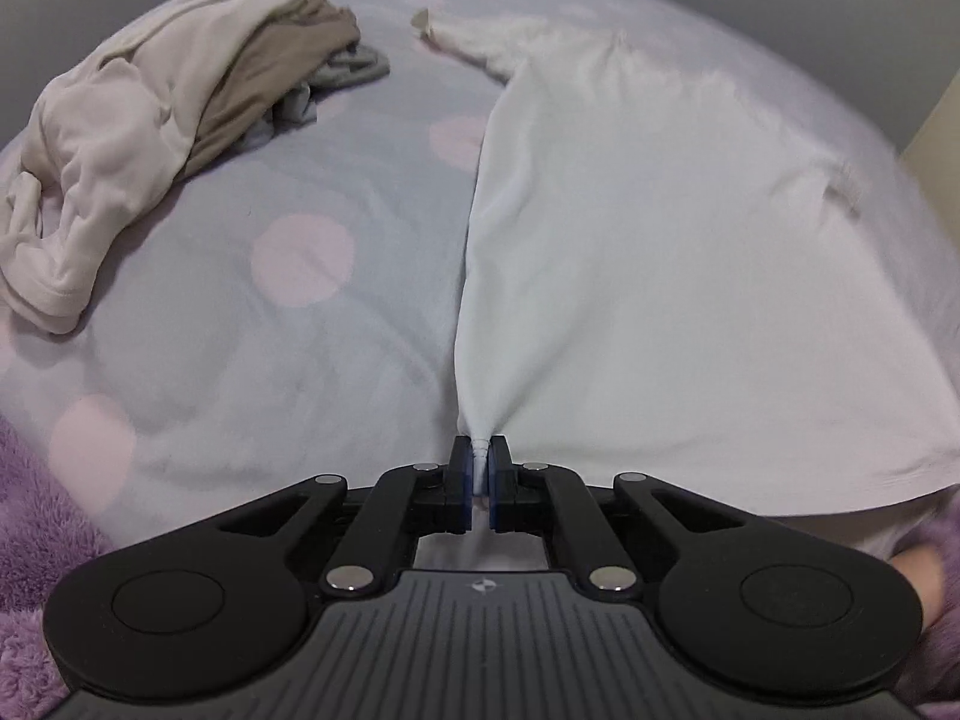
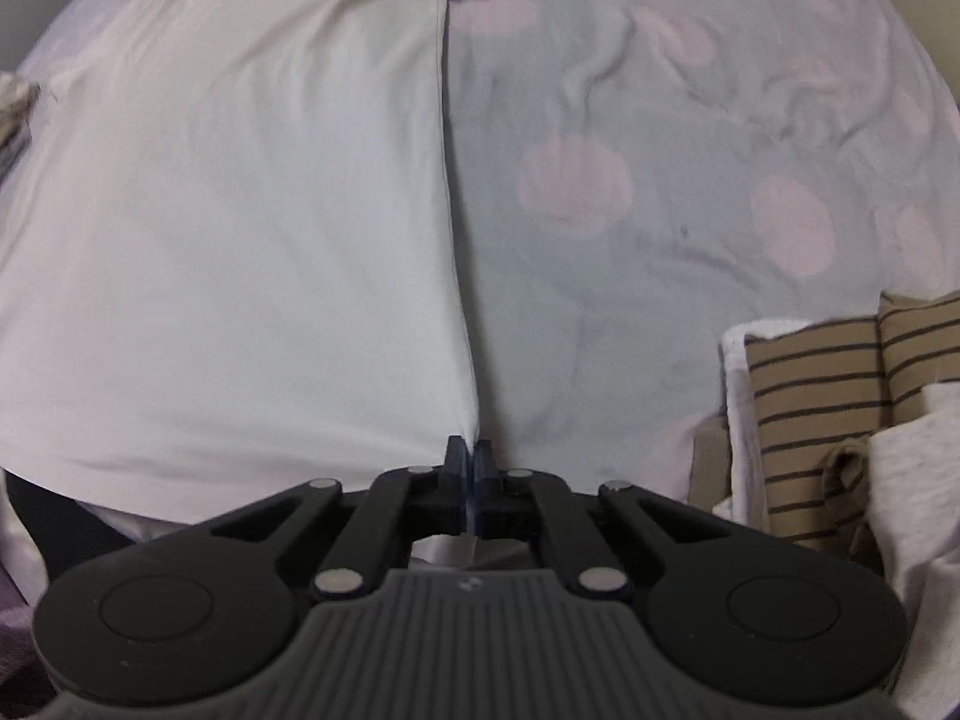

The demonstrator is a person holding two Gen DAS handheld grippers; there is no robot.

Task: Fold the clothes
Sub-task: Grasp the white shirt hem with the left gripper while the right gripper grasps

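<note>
bedding fills both views: a pale grey-blue sheet [image 1: 336,192] with large pink dots, lightly creased. white shirt [image 1: 660,228] lies spread flat on it, sleeves toward the far end; in the right wrist view the same shirt [image 2: 228,228] covers the left half.

left gripper [image 1: 479,468]: jaws closed, a bunched bit of the shirt's near left hem corner pinched between the blue pads. right gripper [image 2: 467,468]: jaws closed on the near right hem corner; only a thin edge of cloth is visible between the pads, so that bite looks shallow.

unfolded pile [image 1: 150,138] of cream, tan and grey garments sits far left, well apart from the shirt. folded striped garment [image 2: 840,408] and other folded pieces sit near right, beside the sheet.

judgement: step in hand is lifting the hem to fold it toward the collar. to do it well: raise both corners together and level, keep the hem taut between the grippers, carry it straight up the shirt's length, lay it down aligned with the shoulders. watch the right corner for slipping.

writing: none readable; only a small round emblem [image 1: 482,586] on the gripper body.
</note>
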